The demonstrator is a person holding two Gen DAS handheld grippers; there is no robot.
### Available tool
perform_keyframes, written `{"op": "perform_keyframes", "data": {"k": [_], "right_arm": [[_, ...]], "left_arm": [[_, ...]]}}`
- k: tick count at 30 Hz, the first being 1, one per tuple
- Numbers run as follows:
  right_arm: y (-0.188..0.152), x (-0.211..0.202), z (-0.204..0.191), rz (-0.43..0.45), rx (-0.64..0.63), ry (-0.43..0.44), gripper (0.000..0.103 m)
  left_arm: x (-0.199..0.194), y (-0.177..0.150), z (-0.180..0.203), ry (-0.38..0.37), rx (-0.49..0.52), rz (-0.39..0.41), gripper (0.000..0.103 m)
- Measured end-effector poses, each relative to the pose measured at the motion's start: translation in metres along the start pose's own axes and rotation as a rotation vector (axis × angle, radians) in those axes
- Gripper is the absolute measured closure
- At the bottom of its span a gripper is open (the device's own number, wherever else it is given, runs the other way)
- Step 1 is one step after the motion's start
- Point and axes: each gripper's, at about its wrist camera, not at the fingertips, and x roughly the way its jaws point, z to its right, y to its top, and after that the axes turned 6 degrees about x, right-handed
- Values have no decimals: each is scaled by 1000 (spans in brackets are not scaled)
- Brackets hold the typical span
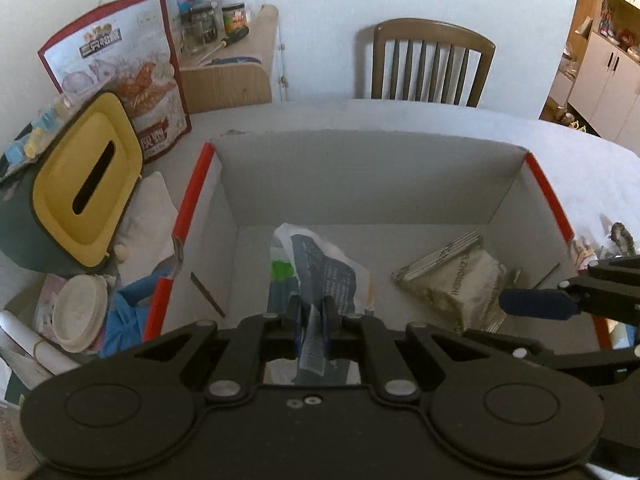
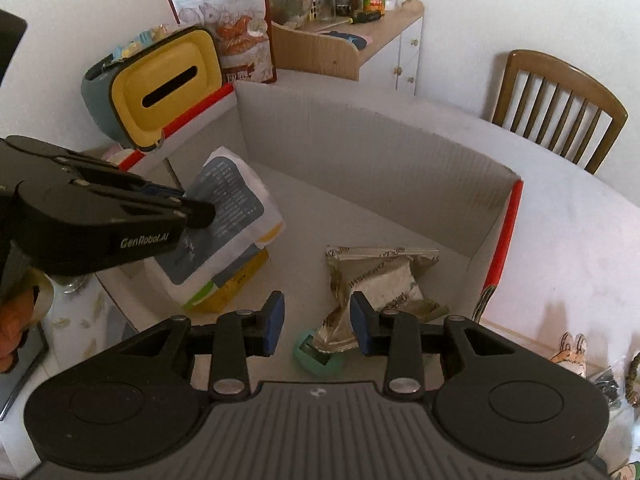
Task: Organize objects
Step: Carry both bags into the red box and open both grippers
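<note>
There is one cardboard box (image 1: 360, 184) with red edges on the bench (image 1: 580, 168). Inside the box there are two packets: one white and blue packet (image 1: 328, 272) and one silver foil packet (image 1: 452, 276). Left of the box stands one yellow tissue holder (image 1: 86, 180) and one big red snack bag (image 1: 120, 72). One round white lid (image 1: 78, 312) lies there too. One wooden chair (image 1: 432, 60) stands behind. Two grippers are visible.
</note>
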Motion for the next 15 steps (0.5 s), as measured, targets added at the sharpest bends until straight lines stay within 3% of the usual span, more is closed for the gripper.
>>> {"op": "perform_keyframes", "data": {"k": [3,9,11,13,15], "right_arm": [[-2,0,2,2,4,6,67],[-3,-10,3,19,9,37,67],[-3,-15,4,28,9,49,66],[-4,-19,5,38,13,52,65],[-5,-25,5,50,16,59,63]], "left_arm": [[8,0,-1,9,0,-23,93],[14,-3,-1,30,-6,-58,72],[13,-5,-2,33,-17,-58,50],[9,-6,-2,41,-32,-43,39],[5,-7,0,40,-28,-34,39]]}}
